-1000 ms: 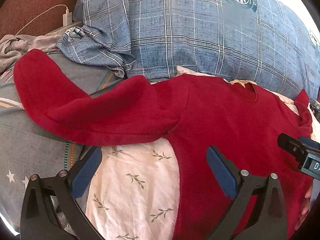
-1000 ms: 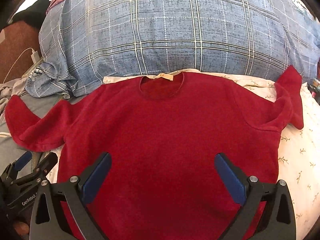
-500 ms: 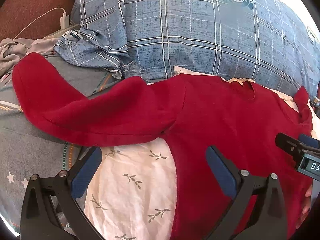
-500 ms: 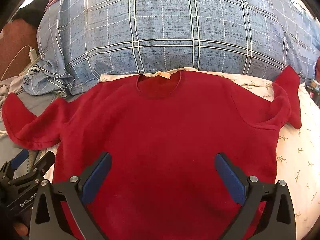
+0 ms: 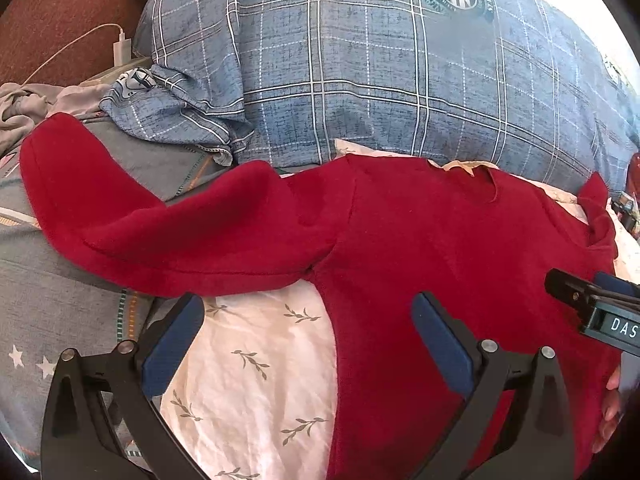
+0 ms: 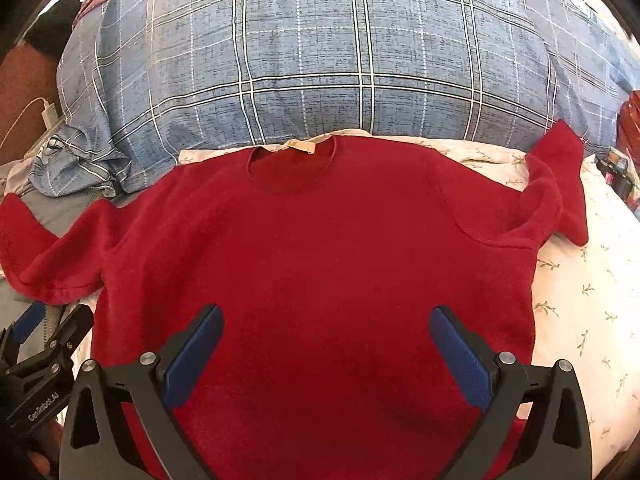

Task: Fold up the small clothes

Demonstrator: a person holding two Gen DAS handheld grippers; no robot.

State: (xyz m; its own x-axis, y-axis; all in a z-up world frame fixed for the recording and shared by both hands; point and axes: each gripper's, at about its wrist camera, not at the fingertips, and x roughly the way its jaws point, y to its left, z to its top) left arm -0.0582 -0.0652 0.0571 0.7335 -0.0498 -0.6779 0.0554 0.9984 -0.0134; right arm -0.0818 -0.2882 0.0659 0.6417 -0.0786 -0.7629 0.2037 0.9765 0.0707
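A red sweater point(image 6: 320, 248) lies flat, front up, on a leaf-print sheet point(image 6: 580, 300), collar toward a blue plaid pillow point(image 6: 320, 72), both sleeves spread sideways. The left gripper point(image 5: 308, 336) and right gripper point(image 6: 326, 344) hover above its lower half, jaws wide and empty. It looks soft, thick and floppy; the sleeve cuffs or hem corners seem best to pinch.
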